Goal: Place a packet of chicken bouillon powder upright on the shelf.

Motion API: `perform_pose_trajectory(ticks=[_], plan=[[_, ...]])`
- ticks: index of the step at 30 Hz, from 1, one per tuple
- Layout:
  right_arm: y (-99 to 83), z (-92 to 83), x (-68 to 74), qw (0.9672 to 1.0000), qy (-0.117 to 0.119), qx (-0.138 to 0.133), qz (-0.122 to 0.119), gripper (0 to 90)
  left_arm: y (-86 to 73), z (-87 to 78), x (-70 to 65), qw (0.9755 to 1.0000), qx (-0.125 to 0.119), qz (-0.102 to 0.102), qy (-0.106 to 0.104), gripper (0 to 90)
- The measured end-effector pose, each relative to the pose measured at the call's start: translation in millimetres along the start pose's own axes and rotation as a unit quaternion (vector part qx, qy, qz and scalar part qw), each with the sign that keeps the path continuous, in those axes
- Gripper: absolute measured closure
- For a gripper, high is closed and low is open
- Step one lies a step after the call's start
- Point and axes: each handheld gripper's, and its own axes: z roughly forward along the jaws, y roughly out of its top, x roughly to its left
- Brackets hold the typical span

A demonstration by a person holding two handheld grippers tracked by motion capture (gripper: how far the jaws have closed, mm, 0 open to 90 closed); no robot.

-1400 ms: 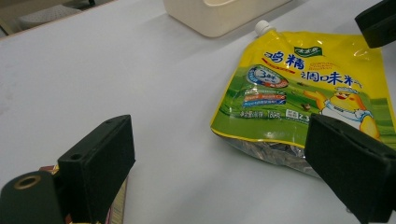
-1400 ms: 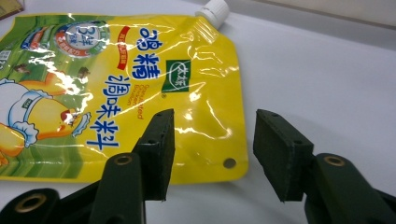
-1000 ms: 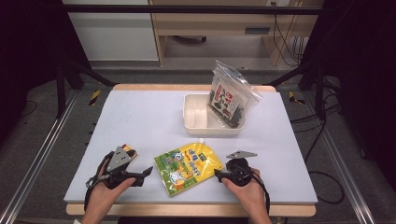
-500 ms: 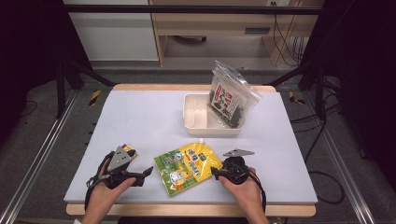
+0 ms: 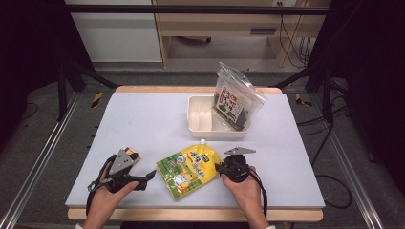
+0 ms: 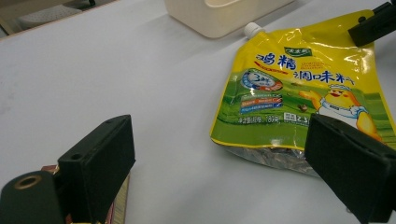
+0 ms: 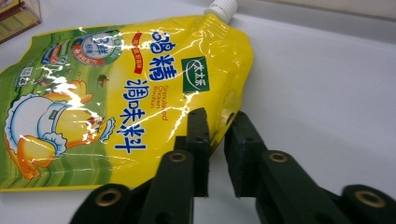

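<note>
My right gripper point(image 7: 215, 140) had just been closing and clamped the right edge of the yellow pouch point(image 5: 189, 170), which lay flat at the table's point(image 5: 143, 119) near middle. My left gripper point(image 6: 219, 163) stood open beside it. Lifting looked ready.

Both units are black handheld grippers. The left gripper point(image 5: 149, 176) carries a grey three-cornered plate on top; the right gripper point(image 5: 218, 167) carries the same plate, seen edge-on from the high view. Jaws are matte black rectangular blocks on black link arms, each link fitted with a brass-coloured ringed pivot (four visible in the right gripper view). Small round holes mark the jaw blocks. A black cable trails from each unit. Forearms are bare; no sleeves visible.
</note>
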Motion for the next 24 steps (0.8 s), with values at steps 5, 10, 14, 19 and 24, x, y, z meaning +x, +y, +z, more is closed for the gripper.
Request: perform_pose_trajectory(ticks=[5,10,14,19,24], plan=[[3.4,-1.7,-3.8,1.0000,0.006,-0.006,-0.001,89.2,-0.1,-0.5,0.0,1.0000,0.000,0.000,0.000,8.3],[3.1,-4.7,-8.5,0.9999,0.010,-0.011,0.000,89.8,-0.2,-0.4,0.0,1.0000,0.001,0.001,0.000,8.3],[3.5,-7.1,-9.6,0.9998,0.012,-0.017,-0.002,90.0,-0.2,-0.3,-0.2,1.0000,0.001,0.001,-0.001,8.3],[4.5,-9.7,-10.2,0.9996,0.016,-0.024,-0.006,90.0,-0.4,-0.7,0.0,1.0000,0.002,0.002,-0.001,8.3],[11.0,-18.2,-9.4,0.9989,0.022,-0.037,-0.019,90.0,-1.1,-2.5,-0.2,0.9999,0.002,-0.005,-0.014,8.2]])
